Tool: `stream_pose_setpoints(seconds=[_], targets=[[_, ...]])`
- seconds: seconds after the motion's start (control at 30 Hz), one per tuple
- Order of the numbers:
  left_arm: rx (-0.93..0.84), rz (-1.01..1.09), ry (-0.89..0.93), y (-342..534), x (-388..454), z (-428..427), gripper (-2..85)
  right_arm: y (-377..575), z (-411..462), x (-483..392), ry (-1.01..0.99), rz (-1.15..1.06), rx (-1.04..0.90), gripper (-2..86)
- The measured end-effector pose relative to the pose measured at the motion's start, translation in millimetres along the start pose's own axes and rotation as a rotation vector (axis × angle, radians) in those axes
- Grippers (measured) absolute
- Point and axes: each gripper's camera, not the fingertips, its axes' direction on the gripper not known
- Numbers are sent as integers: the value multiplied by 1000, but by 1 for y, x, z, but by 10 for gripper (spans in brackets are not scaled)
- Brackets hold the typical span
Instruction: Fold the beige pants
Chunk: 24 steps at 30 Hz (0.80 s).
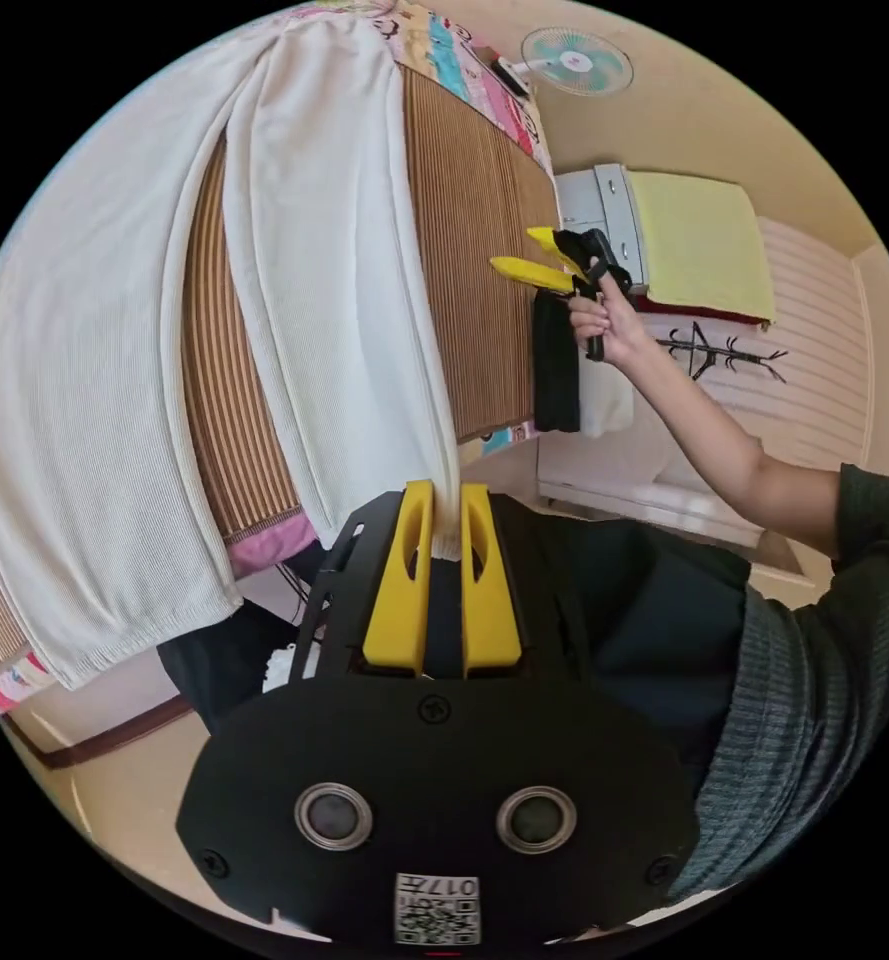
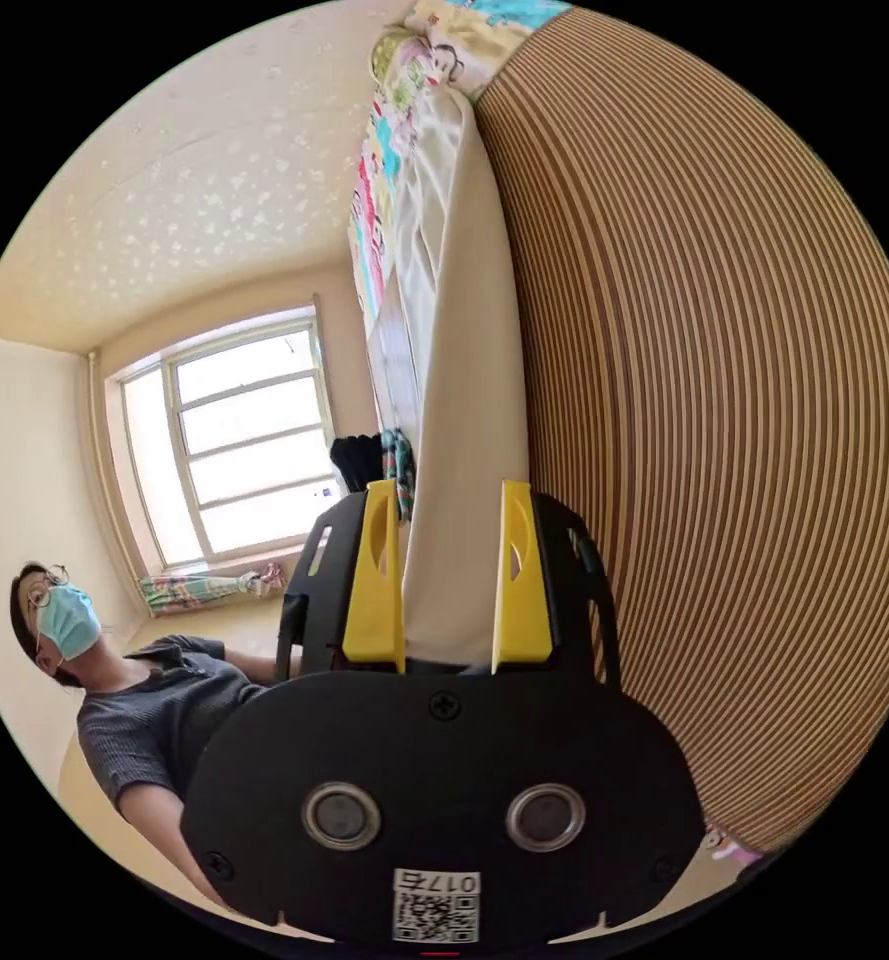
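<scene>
Beige pants [image 1: 294, 300] spread flat over striped bamboo mat [image 1: 474, 260] on bed, both legs running away from left tool [image 1: 446, 560] toward far end of mattress, one hem hanging past bed edge beside that tool

Left tool: jaws drawn near together, pinching lower corner of inner leg hem, cloth pulled taut up from the pinch

Right tool [image 2: 452, 580]: jaws set wider, pale fabric edge lying between them; contact on both jaws not confirmed, so grip state cannot be told. In left gripper view, right tool [image 1: 539, 262] held in hand [image 1: 604, 325] beyond mat edge, apart from the pants

Handling estimate: fine ribbed knit, light, soft, limp; drapes and sags wherever unsupported, likely stretches under pull, low slip on ridged mat. No fragility. Best hold points: hem corners and waistband corners, gripped through full fabric thickness to keep layers together during fold

Writing: printed code sticker [image 1: 437, 908] with digits on tool body, not transcribed. Cartoon-print bedding [image 2: 389, 180] past mat; no brand legible
</scene>
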Motion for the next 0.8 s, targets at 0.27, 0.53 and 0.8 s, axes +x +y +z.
stream_pose_setpoints(seconds=[0.27,0.53,0.8], targets=[[173,-124,17,27,10,-48,51,-244,11,-2,127,-48,231,168],[254,-215,132,49,-25,-39,52,-380,84,-14,351,-76,260,157],[353,-282,258,75,-49,-32,51,-421,207,-131,946,-291,159,34]])
